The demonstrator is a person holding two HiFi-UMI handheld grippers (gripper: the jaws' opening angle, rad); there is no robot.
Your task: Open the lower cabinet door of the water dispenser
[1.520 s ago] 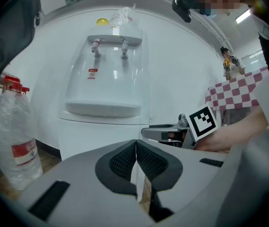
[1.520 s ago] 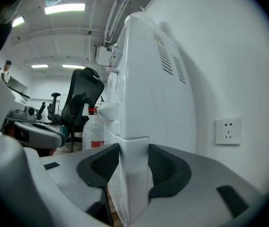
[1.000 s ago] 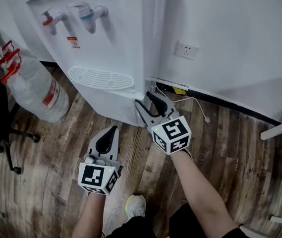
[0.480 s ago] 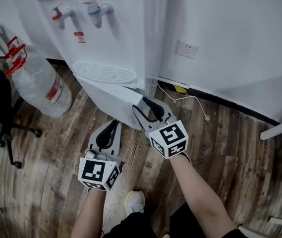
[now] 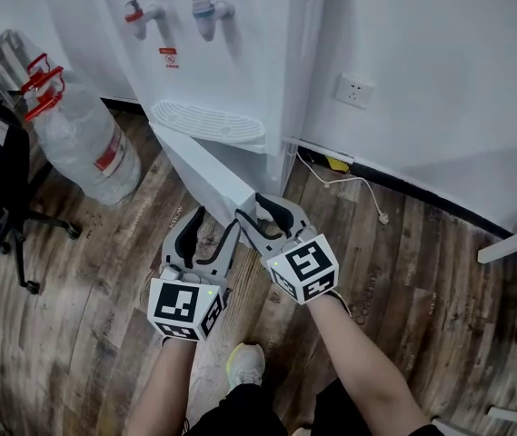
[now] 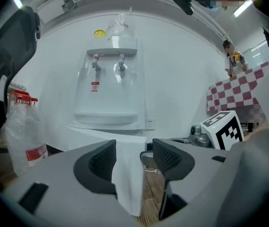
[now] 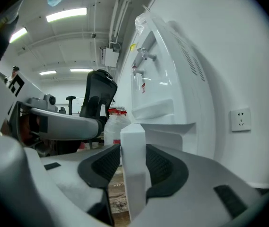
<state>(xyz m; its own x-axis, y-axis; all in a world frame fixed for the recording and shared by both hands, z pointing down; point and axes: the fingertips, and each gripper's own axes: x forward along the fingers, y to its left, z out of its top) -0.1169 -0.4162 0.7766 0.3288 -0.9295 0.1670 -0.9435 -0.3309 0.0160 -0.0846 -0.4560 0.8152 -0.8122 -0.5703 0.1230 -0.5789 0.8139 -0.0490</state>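
The lower cabinet door (image 5: 205,173) of the water dispenser (image 5: 231,53) stands swung out. Its free edge sits between the jaws of the right hand-held gripper (image 5: 258,209), whose pads clamp it on both sides. The left hand-held gripper (image 5: 213,223), just beside the right one, has just been opening its jaws. They stand wide around the same edge, with one pad clear of it. To finish well, the right one should probably pull along the hinge's arc (no twisting). The cabinet's inside is hidden beyond the door. Well left of the left hand-held gripper, a large water bottle (image 5: 81,143) lies on the floor, its contents unclear.
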